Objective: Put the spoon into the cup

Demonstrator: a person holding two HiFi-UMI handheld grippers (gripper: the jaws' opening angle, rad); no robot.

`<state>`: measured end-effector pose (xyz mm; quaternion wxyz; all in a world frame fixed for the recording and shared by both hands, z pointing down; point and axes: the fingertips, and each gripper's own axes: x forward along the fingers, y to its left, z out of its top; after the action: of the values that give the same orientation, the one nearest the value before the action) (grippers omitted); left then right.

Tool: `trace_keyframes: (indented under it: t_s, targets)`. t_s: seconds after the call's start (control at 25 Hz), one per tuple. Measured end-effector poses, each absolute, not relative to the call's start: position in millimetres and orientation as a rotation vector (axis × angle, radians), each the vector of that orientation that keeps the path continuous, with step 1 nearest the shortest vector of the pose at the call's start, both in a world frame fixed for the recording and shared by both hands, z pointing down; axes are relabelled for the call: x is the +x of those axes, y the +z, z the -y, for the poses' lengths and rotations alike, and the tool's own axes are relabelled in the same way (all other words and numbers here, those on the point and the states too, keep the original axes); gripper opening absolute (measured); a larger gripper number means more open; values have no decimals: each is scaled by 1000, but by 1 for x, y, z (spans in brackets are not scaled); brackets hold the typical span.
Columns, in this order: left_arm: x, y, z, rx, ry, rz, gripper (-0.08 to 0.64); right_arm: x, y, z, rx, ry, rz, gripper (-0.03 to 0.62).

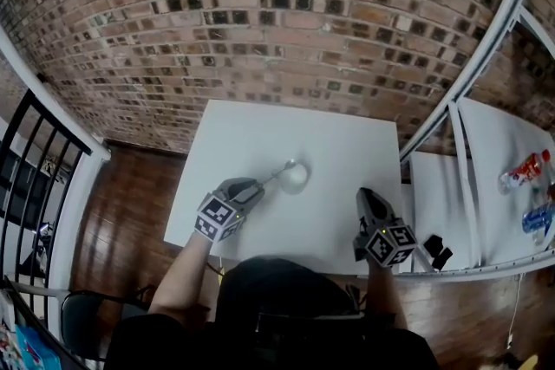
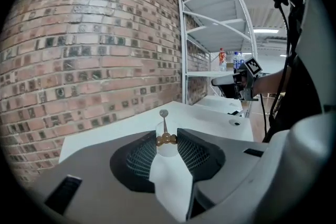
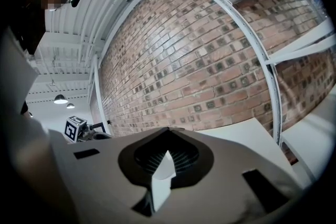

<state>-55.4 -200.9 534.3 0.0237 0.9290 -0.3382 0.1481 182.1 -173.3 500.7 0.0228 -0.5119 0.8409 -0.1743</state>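
A pale cup (image 1: 297, 178) stands in the middle of the white table (image 1: 347, 143). My left gripper (image 1: 258, 185) is at its near left, shut on the handle end of a thin metal spoon (image 1: 276, 176). The spoon reaches out over the cup. In the left gripper view, gold beads on the spoon (image 2: 164, 123) sit between the pads of the left gripper (image 2: 167, 138). Its small far end rises above the rim of the translucent cup (image 2: 167, 150). My right gripper (image 1: 366, 193) hovers near the table's right front with nothing in it. In the right gripper view, the tips of the right gripper (image 3: 168, 152) meet.
A white metal shelf rack (image 1: 486, 39) stands at the right, with bottles (image 1: 525, 171) on a shelf. Small black pieces (image 1: 436, 251) lie near its front edge. A brick wall runs behind the table. A black railing (image 1: 35, 152) is at the left, over wooden floor.
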Motion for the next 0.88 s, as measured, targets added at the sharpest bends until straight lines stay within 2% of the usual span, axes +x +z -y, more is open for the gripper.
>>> trace_keyframes:
  t_s: [0.2,0.88]
  targets:
    - [-41,564,205,2826,582,990,121,188,501,171,-1597,-544,-2593,5]
    - [-6,568,247,2751,508,961,123,210,506,164,-1643,-565,-2554,5]
